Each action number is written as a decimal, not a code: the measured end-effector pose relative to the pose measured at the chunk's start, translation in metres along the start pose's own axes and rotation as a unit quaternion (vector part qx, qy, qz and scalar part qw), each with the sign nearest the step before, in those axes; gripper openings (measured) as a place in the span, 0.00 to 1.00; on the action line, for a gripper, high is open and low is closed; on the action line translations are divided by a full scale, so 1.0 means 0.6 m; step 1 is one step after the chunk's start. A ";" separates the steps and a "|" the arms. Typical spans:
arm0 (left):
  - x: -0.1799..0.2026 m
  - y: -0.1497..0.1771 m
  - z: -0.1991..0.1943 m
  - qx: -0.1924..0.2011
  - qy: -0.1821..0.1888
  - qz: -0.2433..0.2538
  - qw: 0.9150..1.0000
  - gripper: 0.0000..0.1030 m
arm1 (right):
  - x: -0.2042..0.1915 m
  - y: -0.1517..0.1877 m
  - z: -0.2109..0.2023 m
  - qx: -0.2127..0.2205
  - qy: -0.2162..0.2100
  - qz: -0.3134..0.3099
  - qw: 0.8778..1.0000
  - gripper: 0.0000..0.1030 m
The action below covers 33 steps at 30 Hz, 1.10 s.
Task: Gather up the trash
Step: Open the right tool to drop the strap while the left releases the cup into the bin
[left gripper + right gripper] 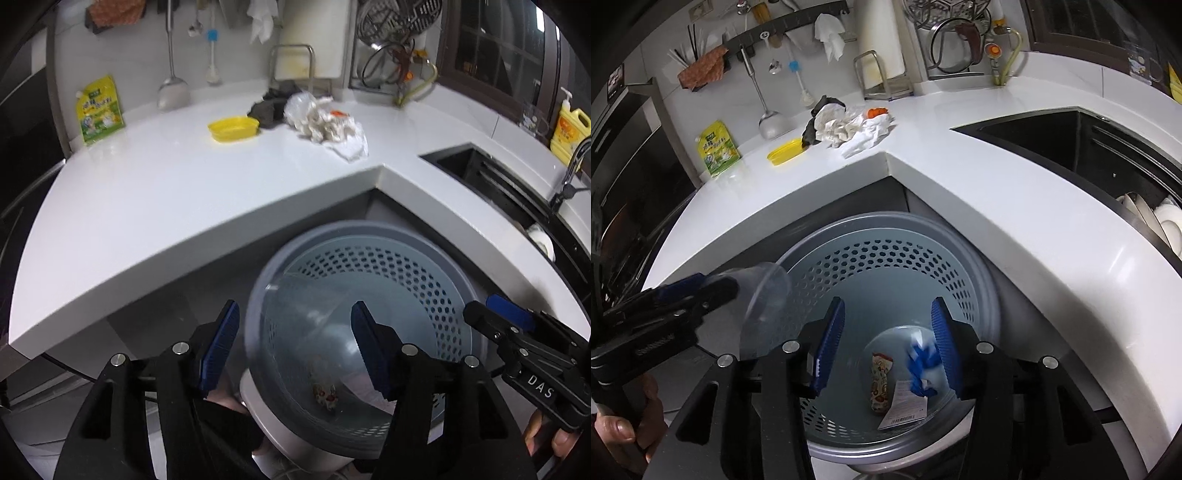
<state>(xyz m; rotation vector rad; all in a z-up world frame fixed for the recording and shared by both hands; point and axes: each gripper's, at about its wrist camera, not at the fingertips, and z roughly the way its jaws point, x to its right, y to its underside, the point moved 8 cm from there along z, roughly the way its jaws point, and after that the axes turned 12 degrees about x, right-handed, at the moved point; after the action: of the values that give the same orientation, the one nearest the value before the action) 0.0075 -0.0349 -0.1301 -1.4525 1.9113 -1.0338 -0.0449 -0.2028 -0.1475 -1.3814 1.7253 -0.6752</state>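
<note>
Between the parted, empty fingers of the left gripper [293,347], a clear plastic cup [314,325] drops binward. It looks light, thin, crushable; grip its rim. The right gripper [888,345] also stands released.

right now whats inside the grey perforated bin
In the bin: a snack wrapper, a barcoded slip and a blue-white scrap. A clear plastic cup blurs its left side.

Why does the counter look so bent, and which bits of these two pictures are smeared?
Left wrist view: the fisheye lens bows the white counter; the clear plastic cup over the grey bin is smeared. Right wrist view: same bowing; the blue-and-white scrap inside the bin is blurred, glare streaks the counter edge, and the corners go black.
</note>
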 end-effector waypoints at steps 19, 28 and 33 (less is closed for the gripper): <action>-0.025 -0.021 -0.022 0.025 -0.010 -0.020 0.999 0.82 | -0.010 -0.018 -0.018 0.029 -0.002 -0.005 1.000 0.55; -0.056 -0.041 -0.027 0.046 -0.032 -0.027 0.998 0.87 | -0.019 -0.026 -0.001 0.026 -0.017 -0.002 1.000 0.58; -0.075 -0.071 -0.031 0.071 -0.051 -0.025 0.996 0.91 | -0.027 -0.061 0.005 0.046 -0.022 -0.013 0.999 0.60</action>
<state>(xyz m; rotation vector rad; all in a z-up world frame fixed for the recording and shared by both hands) 0.0299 0.0074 -0.0866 -1.4505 1.7025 -1.0740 -0.0214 -0.1965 -0.1157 -1.3465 1.6252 -0.7240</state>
